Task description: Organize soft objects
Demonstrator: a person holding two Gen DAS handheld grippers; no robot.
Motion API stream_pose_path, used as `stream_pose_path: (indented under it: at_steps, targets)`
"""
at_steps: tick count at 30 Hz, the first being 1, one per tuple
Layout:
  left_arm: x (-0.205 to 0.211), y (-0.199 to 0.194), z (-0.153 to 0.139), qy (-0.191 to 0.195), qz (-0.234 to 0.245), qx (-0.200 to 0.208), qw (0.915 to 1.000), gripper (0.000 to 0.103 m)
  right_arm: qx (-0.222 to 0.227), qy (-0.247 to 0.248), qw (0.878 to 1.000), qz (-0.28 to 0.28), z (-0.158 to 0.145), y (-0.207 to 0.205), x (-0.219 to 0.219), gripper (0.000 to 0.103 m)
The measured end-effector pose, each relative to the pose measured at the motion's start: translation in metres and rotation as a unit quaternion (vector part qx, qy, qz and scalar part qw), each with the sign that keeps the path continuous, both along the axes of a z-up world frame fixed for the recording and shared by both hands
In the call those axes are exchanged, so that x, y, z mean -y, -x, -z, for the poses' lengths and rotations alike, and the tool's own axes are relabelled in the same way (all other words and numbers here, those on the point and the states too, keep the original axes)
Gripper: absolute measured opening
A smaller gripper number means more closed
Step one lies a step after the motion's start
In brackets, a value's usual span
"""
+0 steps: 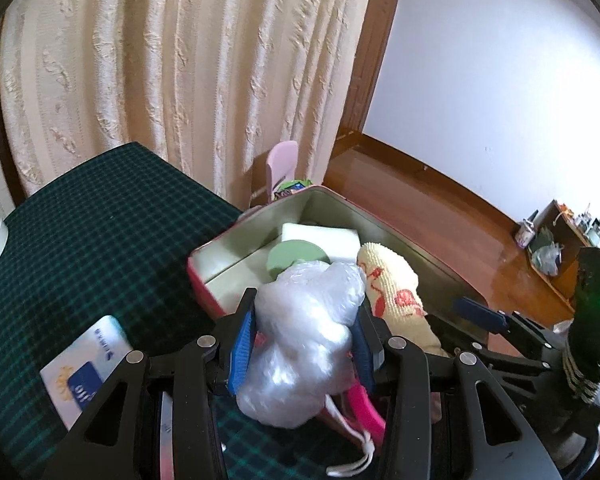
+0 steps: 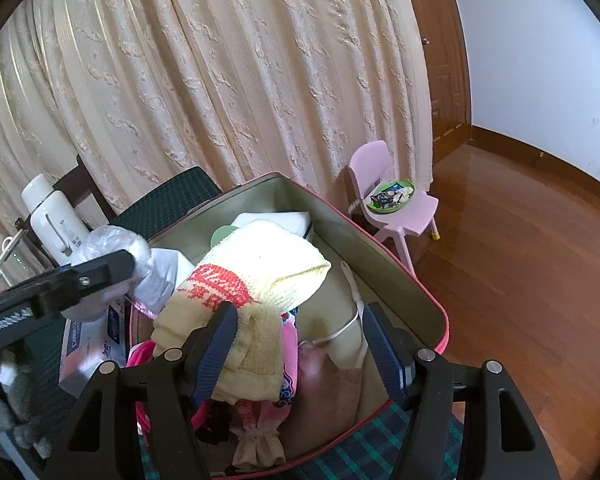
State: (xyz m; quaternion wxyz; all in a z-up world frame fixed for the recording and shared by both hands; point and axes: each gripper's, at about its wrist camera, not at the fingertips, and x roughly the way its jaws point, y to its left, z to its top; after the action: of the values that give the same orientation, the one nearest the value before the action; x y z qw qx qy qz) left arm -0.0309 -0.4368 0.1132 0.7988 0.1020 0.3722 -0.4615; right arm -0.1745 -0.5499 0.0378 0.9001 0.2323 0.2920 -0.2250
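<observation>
My left gripper (image 1: 304, 336) is shut on a crumpled clear plastic bag (image 1: 304, 340), held above the near edge of a red-rimmed box (image 1: 198, 258) on the green checked table. The bag and that gripper also show at the left of the right wrist view (image 2: 112, 248). My right gripper (image 2: 300, 344) is open over the box (image 2: 400, 276), its left finger touching a folded yellow towel with red pattern (image 2: 260, 264) that lies inside. The towel also shows in the left wrist view (image 1: 392, 280). White foam (image 1: 320, 238), a green disc (image 1: 296, 258) and pink cloth items (image 2: 288, 344) lie in the box.
A tissue pack (image 1: 84, 364) lies on the table (image 1: 100, 220) at left. A white bottle (image 2: 52, 216) stands at the table's far left. A pink child's chair (image 2: 396, 200) with a green plate stands on the wood floor by the cream curtain. A white cord (image 2: 352, 312) lies in the box.
</observation>
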Motion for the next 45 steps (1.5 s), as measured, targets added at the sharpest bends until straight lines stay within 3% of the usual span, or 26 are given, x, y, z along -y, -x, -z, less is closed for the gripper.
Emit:
stream_pose_path:
  at_steps: [8, 10, 12, 16, 18, 26, 35, 37, 39, 42, 44, 45]
  targets:
    - [0.019, -0.006, 0.018, -0.014, -0.002, 0.000, 0.9999, 0.043, 0.003, 0.004, 1.000, -0.003, 0.001, 0.001, 0.000, 0.068]
    - [0.020, -0.009, 0.019, -0.011, 0.000, -0.002, 0.9999, 0.048, 0.004, 0.007, 1.000, -0.004, 0.000, 0.002, 0.000, 0.068]
    - [0.021, -0.013, 0.019, -0.008, 0.001, -0.011, 0.9999, 0.064, 0.009, 0.008, 1.000, -0.004, -0.001, 0.004, 0.000, 0.068]
    - [0.019, -0.018, 0.016, 0.002, 0.005, -0.023, 0.9997, 0.067, 0.020, 0.013, 1.000, -0.002, -0.005, 0.011, -0.002, 0.068]
    - [0.016, -0.019, 0.011, 0.012, 0.007, -0.030, 0.9995, 0.073, 0.024, 0.018, 1.000, -0.002, -0.007, 0.013, -0.004, 0.068]
    - [-0.009, -0.028, -0.018, 0.051, -0.020, -0.026, 0.9982, 0.074, 0.042, 0.039, 0.998, -0.005, -0.019, 0.017, -0.011, 0.068]
    - [-0.037, -0.030, -0.021, 0.021, -0.068, 0.002, 0.9974, 0.074, 0.049, 0.060, 0.997, -0.024, -0.028, 0.010, -0.025, 0.069]
    - [-0.043, -0.027, -0.021, 0.016, -0.074, 0.008, 0.9971, 0.075, 0.049, 0.057, 0.997, -0.030, -0.029, 0.009, -0.027, 0.070]
    - [-0.047, -0.022, -0.020, 0.012, -0.076, 0.014, 0.9969, 0.085, 0.045, 0.061, 0.997, -0.031, -0.030, 0.011, -0.030, 0.071]
    - [-0.050, -0.015, -0.020, 0.014, -0.079, 0.022, 0.9965, 0.090, 0.040, 0.060, 0.997, -0.026, -0.028, 0.018, -0.030, 0.073]
    - [-0.051, -0.007, -0.022, 0.011, -0.084, 0.037, 0.9957, 0.093, 0.040, 0.057, 0.997, -0.023, -0.028, 0.024, -0.030, 0.086]
    - [-0.052, -0.003, -0.023, 0.009, -0.087, 0.046, 0.9951, 0.094, 0.039, 0.056, 0.997, -0.021, -0.027, 0.028, -0.031, 0.088]
